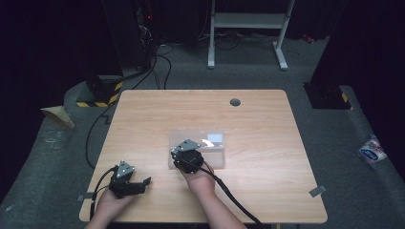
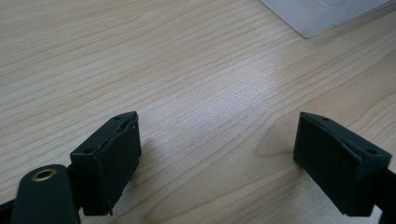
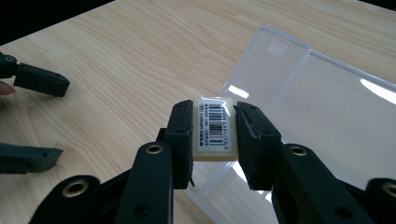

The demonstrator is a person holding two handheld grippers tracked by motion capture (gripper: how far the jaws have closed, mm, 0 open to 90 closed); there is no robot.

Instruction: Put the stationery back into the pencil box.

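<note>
Closest to me are the person's forearms coming over the near edge of the table (image 1: 143, 109), a pale wooden top with a small grey grommet (image 1: 235, 102) by its far edge. From there, going down in size: a clear plastic box (image 1: 210, 145) lies flat near the middle of the table, a little toward the near edge, its lid open and glinting under the light. The right gripper (image 3: 214, 128) hangs over the box's near left corner. The left gripper (image 1: 138, 186) rests apart from it, close to the near left corner of the table.

Smallest of all is the eraser (image 3: 215, 130), a cream block with a barcode label facing up. The right gripper's fingers (image 3: 180, 135) are clamped on its two sides, so it sits pinched between them just above the edge of the box. The left gripper's fingers (image 2: 109, 156) are spread wide with only bare wood between them; a corner of the plastic box (image 2: 322, 14) shows beyond.

To my eye the step in hand is carrying the eraser, either placing it into the box or drawing it out; I cannot tell which. If it is going in, the next move calls for lowering it onto the tray floor before loosening the grip, and the idle left gripper may need to steady the light box.
</note>
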